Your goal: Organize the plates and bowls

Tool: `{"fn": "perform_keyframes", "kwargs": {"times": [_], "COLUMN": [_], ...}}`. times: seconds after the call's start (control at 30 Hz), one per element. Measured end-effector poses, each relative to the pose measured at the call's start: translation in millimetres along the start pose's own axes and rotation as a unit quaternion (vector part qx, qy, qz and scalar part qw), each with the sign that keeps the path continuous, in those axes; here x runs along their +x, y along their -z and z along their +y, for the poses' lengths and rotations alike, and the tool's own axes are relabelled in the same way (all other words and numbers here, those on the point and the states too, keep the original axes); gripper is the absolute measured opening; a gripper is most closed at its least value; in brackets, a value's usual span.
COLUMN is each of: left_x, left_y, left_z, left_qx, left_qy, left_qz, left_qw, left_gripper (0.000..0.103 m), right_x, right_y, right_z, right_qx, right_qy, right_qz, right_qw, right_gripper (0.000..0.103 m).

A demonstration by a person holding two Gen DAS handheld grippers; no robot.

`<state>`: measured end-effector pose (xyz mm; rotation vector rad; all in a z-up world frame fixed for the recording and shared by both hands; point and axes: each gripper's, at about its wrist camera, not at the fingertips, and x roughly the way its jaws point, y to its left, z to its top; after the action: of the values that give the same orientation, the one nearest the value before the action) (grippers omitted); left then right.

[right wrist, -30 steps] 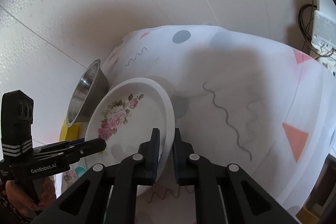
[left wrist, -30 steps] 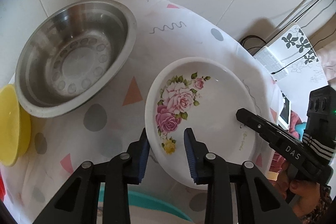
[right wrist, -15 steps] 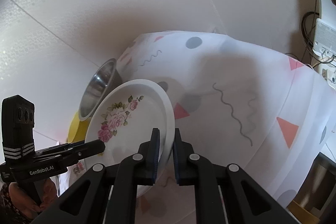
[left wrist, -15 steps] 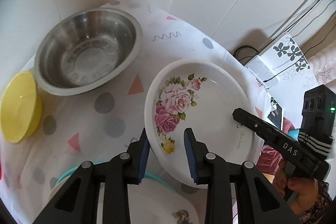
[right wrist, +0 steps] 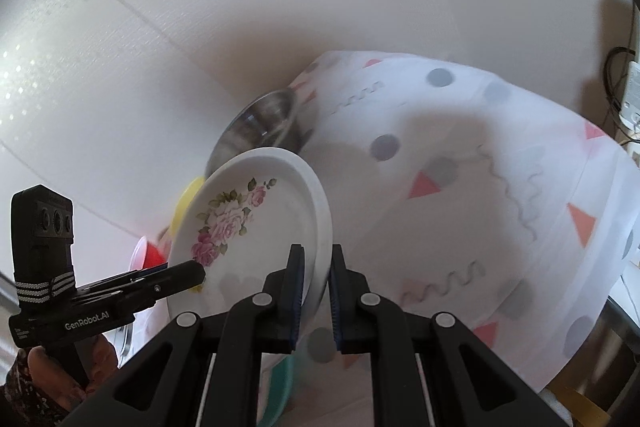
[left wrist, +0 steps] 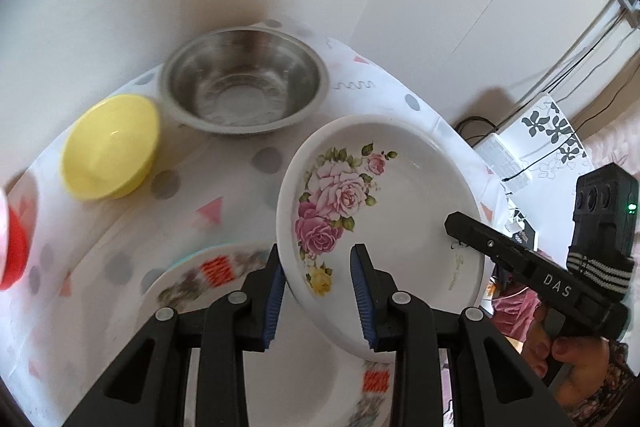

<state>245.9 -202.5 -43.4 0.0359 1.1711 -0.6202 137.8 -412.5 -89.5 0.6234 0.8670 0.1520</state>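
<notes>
A white deep plate with pink roses point(left wrist: 380, 203) hangs tilted above the table, held by both grippers. My left gripper point(left wrist: 319, 287) is shut on its near rim, one blue pad outside the wall and one inside. My right gripper point(right wrist: 316, 279) is shut on the opposite rim, and the plate point(right wrist: 256, 227) stands nearly edge-on between its pads. In the left wrist view the right gripper point(left wrist: 454, 223) reaches in from the right. In the right wrist view the left gripper point(right wrist: 198, 273) comes in from the lower left, held by a hand.
A steel bowl point(left wrist: 244, 83) stands at the table's far edge by the wall, with a yellow bowl point(left wrist: 110, 147) to its left. A patterned plate point(left wrist: 208, 275) on a teal dish point(right wrist: 280, 387) lies under the held plate. A red item point(left wrist: 12, 247) is at the left edge. Cables and a white box point(left wrist: 504, 159) lie to the right.
Both grippers have risen and pulled back with the floral plate. The steel bowl now looks farther away, and the yellow bowl and the patterned plate have come into view.
</notes>
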Motion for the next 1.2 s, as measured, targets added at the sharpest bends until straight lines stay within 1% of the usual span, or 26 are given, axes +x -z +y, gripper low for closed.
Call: {"fn": "perform_keyframes", "kwargs": {"times": [0.13, 0.4, 0.63, 0.7, 0.97, 1.2], "left_x": [-15.0, -36.1, -39.4, -37.6, -34.4, -29.1], "left_y": [17.4, 47.4, 80.6, 84.7, 103.4, 110.2], "left_z": [15.5, 40.3, 60.5, 63.4, 72.4, 72.3], "left_qx": [-0.017, -0.057, -0.091, -0.096, -0.110, -0.114], "left_qy": [-0.010, -0.018, -0.027, -0.028, -0.030, -0.037], "left_qz": [-0.007, -0.014, -0.004, -0.002, 0.005, 0.011], "left_qw": [0.9998, 0.9981, 0.9955, 0.9950, 0.9935, 0.9927], "left_gripper": [0.032, 0.032, 0.032, 0.032, 0.032, 0.032], "right_x": [4.6, 17.8, 28.1, 31.0, 43.6, 50.6], "right_y": [8.0, 24.7, 46.4, 50.8, 63.8, 67.5], "right_z": [14.8, 44.0, 60.6, 61.9, 65.9, 66.0], "right_qx": [-0.012, -0.041, -0.055, -0.052, -0.061, -0.063], "right_qy": [-0.014, -0.029, -0.031, -0.037, -0.023, -0.007], "right_qz": [0.012, 0.044, 0.080, 0.090, 0.130, 0.150], "right_qw": [1.000, 0.998, 0.995, 0.994, 0.989, 0.987], "right_gripper": [0.012, 0.012, 0.012, 0.012, 0.012, 0.012]}}
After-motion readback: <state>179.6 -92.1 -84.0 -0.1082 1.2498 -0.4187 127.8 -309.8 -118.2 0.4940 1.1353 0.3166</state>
